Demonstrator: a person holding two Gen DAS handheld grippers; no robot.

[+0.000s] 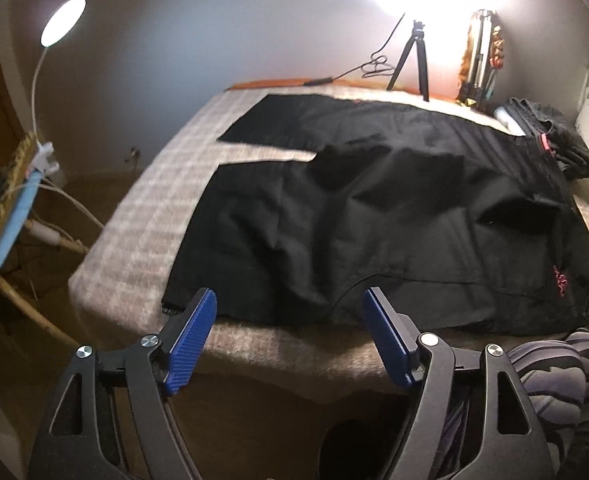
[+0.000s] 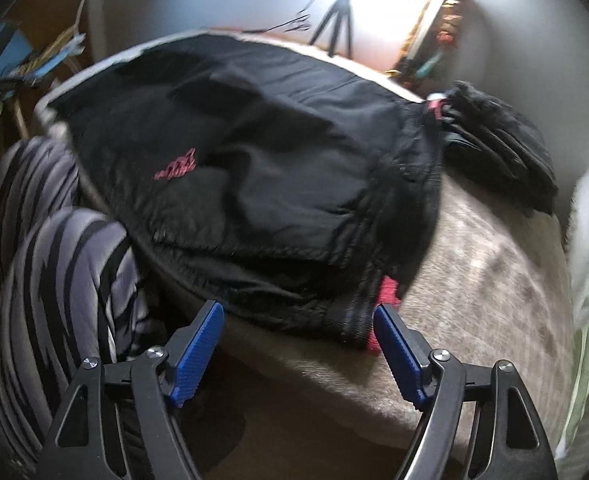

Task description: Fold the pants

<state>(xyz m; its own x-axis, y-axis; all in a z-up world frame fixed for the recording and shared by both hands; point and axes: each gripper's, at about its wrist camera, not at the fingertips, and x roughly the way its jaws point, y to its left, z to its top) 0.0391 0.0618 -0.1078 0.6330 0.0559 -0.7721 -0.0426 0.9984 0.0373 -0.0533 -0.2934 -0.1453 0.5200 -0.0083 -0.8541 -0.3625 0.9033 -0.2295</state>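
Observation:
Black pants [image 1: 374,208] lie spread flat on a bed with a grey-white checked blanket [image 1: 142,216], legs pointing left, waistband at the right with red trim. My left gripper [image 1: 290,300] is open and empty, just above the near edge of the near leg. In the right wrist view the pants [image 2: 262,168] show a red logo [image 2: 176,169] and a red tag at the waistband corner [image 2: 386,292]. My right gripper [image 2: 299,314] is open and empty, right above the near waistband edge.
A second dark garment [image 1: 554,136] lies bunched at the bed's far right corner. A small tripod [image 1: 412,60] and cable stand at the far edge. A round lamp [image 1: 63,20] and a cluttered stand are at the left. The person's striped trousers [image 2: 54,240] press against the near bed edge.

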